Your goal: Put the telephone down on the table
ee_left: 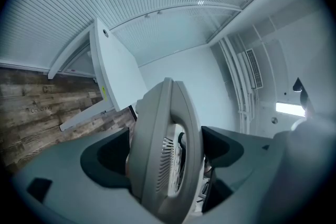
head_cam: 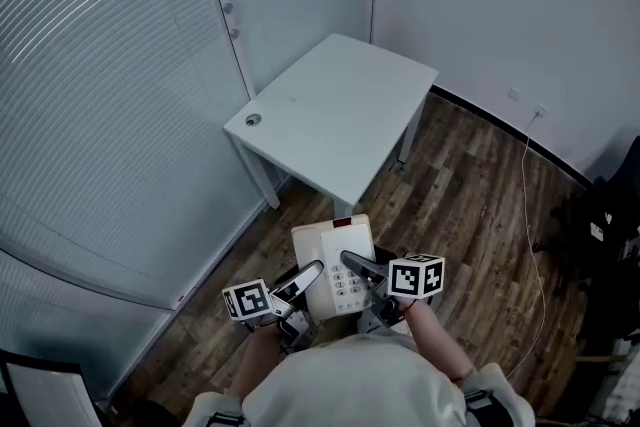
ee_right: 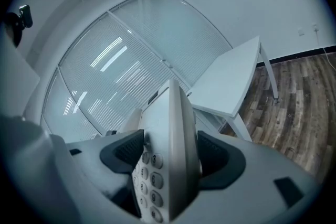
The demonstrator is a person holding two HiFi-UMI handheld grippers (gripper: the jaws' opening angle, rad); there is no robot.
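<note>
A white desk telephone (head_cam: 336,265) with a keypad is held in the air over the wooden floor, short of the white table (head_cam: 340,105). My left gripper (head_cam: 312,273) is shut on its left edge, my right gripper (head_cam: 354,263) on its right edge. In the left gripper view the telephone (ee_left: 165,149) stands edge-on between the jaws, its vented underside showing. In the right gripper view the telephone (ee_right: 165,155) fills the gap between the jaws, with its number keys facing left. The table (ee_right: 231,84) lies ahead in that view, and the table (ee_left: 113,68) shows tilted in the left gripper view.
The table stands in a corner between a frosted glass wall with blinds (head_cam: 90,115) and a plain white wall (head_cam: 500,5). A round cable hole (head_cam: 253,119) sits at its left corner. A thin cable (head_cam: 532,215) trails over the floor at right, beside dark items (head_cam: 605,245).
</note>
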